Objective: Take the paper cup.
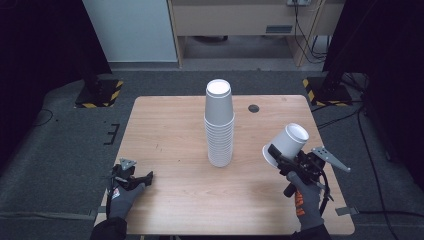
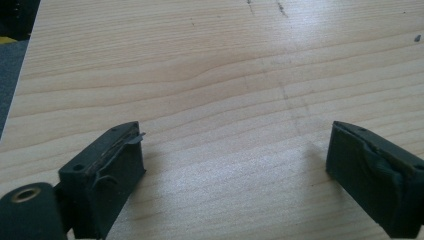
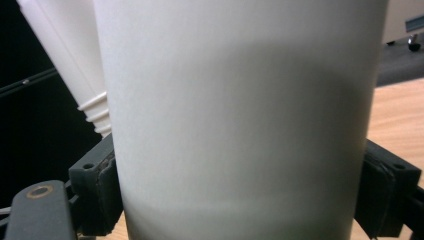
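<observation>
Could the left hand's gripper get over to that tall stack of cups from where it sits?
Probably yes. The left gripper rests open near the table's front left corner, and only bare wood lies between it and the stack of cups.

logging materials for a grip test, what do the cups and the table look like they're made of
Cups, both the stack and the one clamped in the right hand-held gripper: likely paper, matte white with thin rolled rims. Table: pale wood or wood-look laminate, with grain lines and a slight sheen.

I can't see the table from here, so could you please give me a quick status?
Left gripper open, low over the table, jaws apart. Right gripper shut on a cup, held tilted. Cup stack upright mid-table, between the two grippers.
</observation>
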